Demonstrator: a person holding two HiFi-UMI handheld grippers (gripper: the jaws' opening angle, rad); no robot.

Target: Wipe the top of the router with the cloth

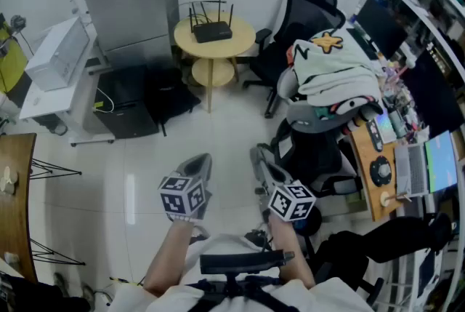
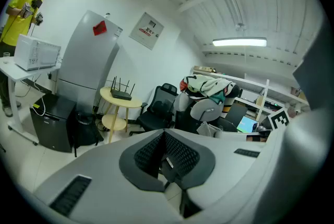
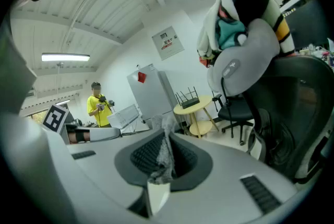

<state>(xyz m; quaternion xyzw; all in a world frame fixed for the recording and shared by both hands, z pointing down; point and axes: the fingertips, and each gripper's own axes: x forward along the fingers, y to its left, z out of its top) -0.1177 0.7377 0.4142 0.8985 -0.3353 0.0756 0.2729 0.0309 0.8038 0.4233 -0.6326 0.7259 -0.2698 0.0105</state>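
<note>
Left gripper [image 1: 202, 162] jaws pressed together, empty; right gripper [image 1: 259, 156] pinching cloth [image 3: 164, 154]. Router [image 1: 211, 31] at 12 o'clock, inside round table [image 1: 183, 41] rim; bare floor [image 1: 218, 132] between.

Black router [image 1: 211, 31], pale yellow table [image 1: 218, 49], grey cloth [image 3: 164, 156].

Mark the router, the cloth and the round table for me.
router [image 1: 212, 32], head view, its black body.
cloth [image 3: 164, 157], right gripper view, its pinched grey fold.
round table [image 1: 218, 49], head view, bare top.

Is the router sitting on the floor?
No, the router sits on top of the round table.
</note>
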